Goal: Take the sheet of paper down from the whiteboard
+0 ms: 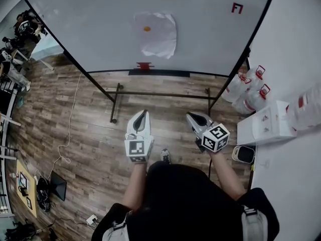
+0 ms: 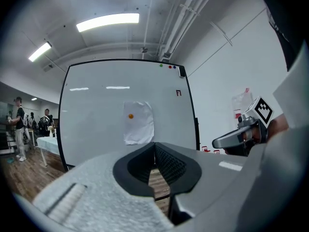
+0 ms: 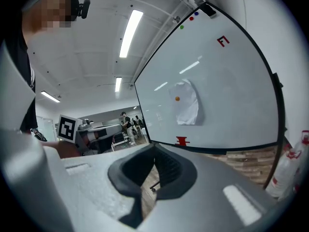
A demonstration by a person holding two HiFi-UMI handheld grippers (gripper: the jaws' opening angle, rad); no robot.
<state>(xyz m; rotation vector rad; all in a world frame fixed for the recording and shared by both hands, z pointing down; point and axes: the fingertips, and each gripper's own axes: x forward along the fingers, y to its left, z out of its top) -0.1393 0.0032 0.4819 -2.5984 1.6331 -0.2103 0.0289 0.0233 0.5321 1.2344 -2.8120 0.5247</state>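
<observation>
Floor: wood planks (image 1: 85, 134), worn grey-brown. A thin white cable (image 1: 69, 129) trails across it at the left of the head view.

Lower left corner: a yellow mat (image 1: 25, 187) carrying small items too small to identify. Just beside it lies a black folded object (image 1: 55, 185), and a white power strip (image 1: 92, 219) lies nearer the bottom edge.

Right side: clear plastic jugs with red caps (image 1: 249, 97) stand grouped on the floor against the white wall (image 1: 296, 44). Near them sits a white box (image 1: 266, 124), with a small dark-faced unit (image 1: 244, 154) just beside it.

Overhead: long ceiling light (image 2: 107, 21), lit, with ceiling pipes (image 2: 176, 18) running alongside.

Background, far left: standing people (image 2: 19, 124) near a pale tabletop (image 2: 48, 144).
</observation>
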